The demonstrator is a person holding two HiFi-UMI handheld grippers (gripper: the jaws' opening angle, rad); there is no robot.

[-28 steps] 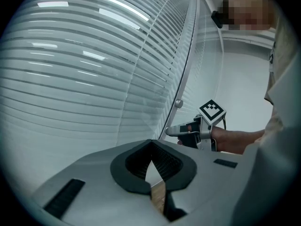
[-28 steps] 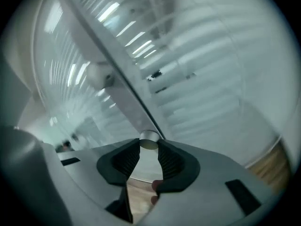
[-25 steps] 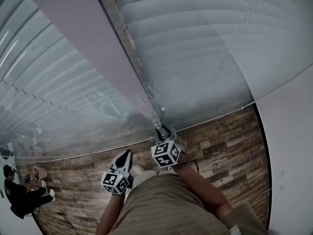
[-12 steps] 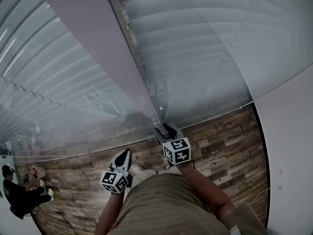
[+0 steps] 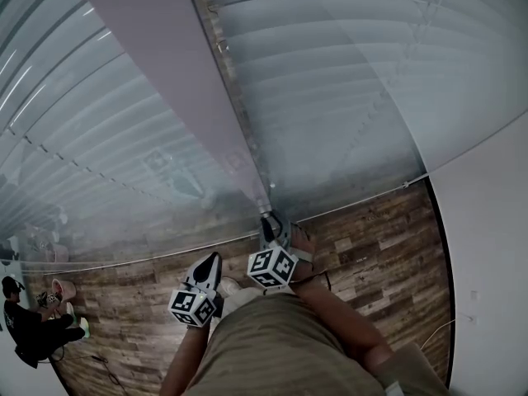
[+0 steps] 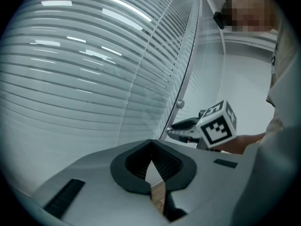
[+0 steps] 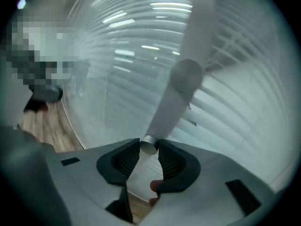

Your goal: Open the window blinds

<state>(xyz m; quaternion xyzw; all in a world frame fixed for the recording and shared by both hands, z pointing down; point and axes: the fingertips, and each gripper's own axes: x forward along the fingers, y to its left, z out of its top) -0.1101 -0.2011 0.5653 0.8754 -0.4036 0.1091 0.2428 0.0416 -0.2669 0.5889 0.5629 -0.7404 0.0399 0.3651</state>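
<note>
Blinds: white horizontal slatted window blinds [image 5: 346,81] fill the upper part of the head view in two panels and reach down to the floor. The slats seem to lie flat and closed, though the wide lens softens them.
Wand: a slim pale grey tilt rod [image 7: 162,117] with a silver metal end cap hangs in front of the blinds, between the two panels.
Right tool: the right gripper [image 7: 148,147] has just been closing. Its ribbed black pads now press on the tilt rod's metal cap from both sides, with the jaws narrow.
Left tool: the left gripper [image 6: 151,145] sits lower and to the left of the right gripper. Its jaw tips are together with nothing between them, and it points toward the blinds without touching them.
Floor: a brown wood-plank floor [image 5: 371,229] runs along the foot of the blinds.
Wall: a plain white wall [image 5: 487,246] stands at the right.
Bystander: a person in dark clothing [image 5: 29,324] sits on the floor at the far lower left, well apart.
</note>
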